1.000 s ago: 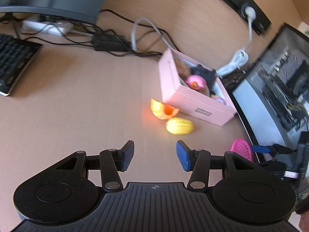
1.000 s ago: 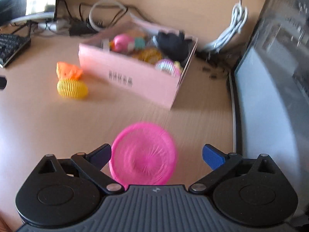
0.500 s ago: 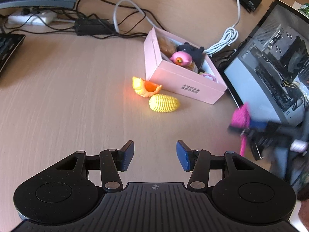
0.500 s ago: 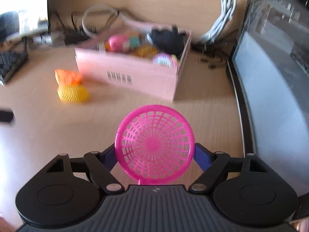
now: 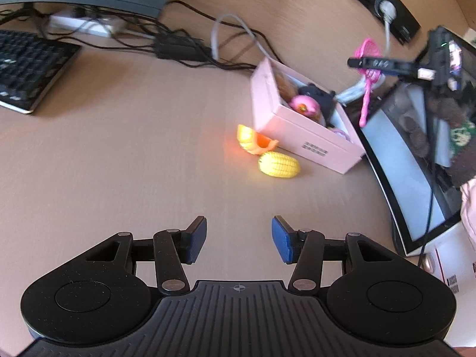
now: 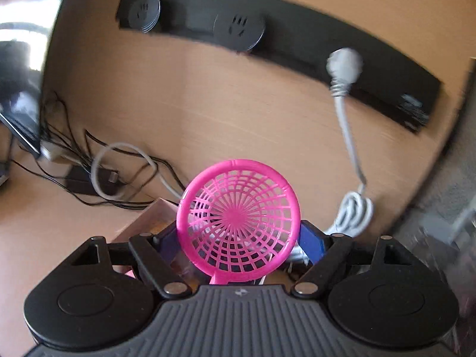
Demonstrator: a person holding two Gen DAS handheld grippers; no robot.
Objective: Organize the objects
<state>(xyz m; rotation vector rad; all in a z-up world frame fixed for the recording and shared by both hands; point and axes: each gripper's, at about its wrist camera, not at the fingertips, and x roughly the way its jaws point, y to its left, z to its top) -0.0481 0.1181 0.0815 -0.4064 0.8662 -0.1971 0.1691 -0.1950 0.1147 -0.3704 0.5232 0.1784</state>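
The right tool (image 6: pixel 238 238) is squeezed on a pink toy strainer (image 6: pixel 238 220) — its blue fingers (image 6: pixel 311 242) press the round net part from both sides, and the net stands up facing us like a little fan. Seen from the left side, the strainer's handle (image 5: pixel 366 104) hangs down below the tool, so its long way runs up and down. The tool is up in the air, and the pink box (image 5: pixel 300 128) lies just under it and a bit toward the left; only a corner of the box (image 6: pixel 148 220) peeks out behind the fingers in the right view. So I think the next move is mostly down — lower the handle into the box and let go. The box already has a pink duck (image 5: pixel 305 105) and a dark toy (image 5: pixel 316 95) inside, so the handle may bump them. The left tool (image 5: pixel 238 238) is open wide with nothing in it, low over the surface (image 5: pixel 134 163). Straight ahead of it, well apart, lie a toy corn (image 5: pixel 279 165) and an orange-and-yellow toy (image 5: pixel 255 141), both just beside the box wall. The corn lies sideways across the left tool's path, and the left tool is the nearer one to it.
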